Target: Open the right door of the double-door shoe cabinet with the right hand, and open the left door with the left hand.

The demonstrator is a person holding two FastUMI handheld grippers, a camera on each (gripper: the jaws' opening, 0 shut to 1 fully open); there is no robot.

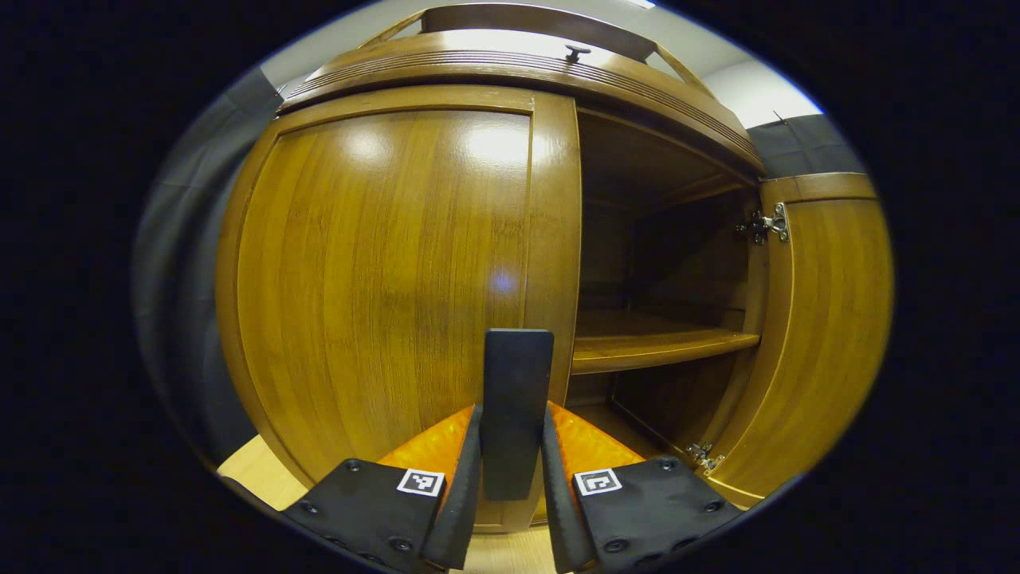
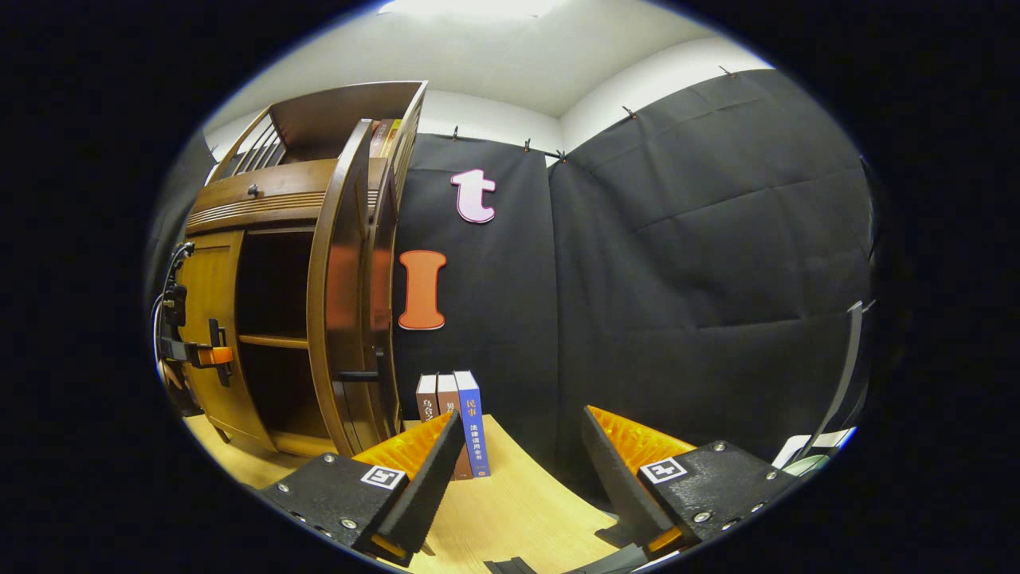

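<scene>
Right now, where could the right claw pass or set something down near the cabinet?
Bare tabletop lies ahead of the right claw, beyond the books. The shelf behind the open right door looks bare. It's tighter at the left door, where the left claw grips the handle.

We see three books (image 2: 454, 422) standing upright, low and centre-left in the right gripper view, on a wooden tabletop (image 2: 518, 510) against black cloth (image 2: 701, 263).

Bright overhead light glares on the glossy left door (image 1: 382, 263); cabinet interior (image 1: 661, 263) shadowed, fisheye edges bowed.
</scene>
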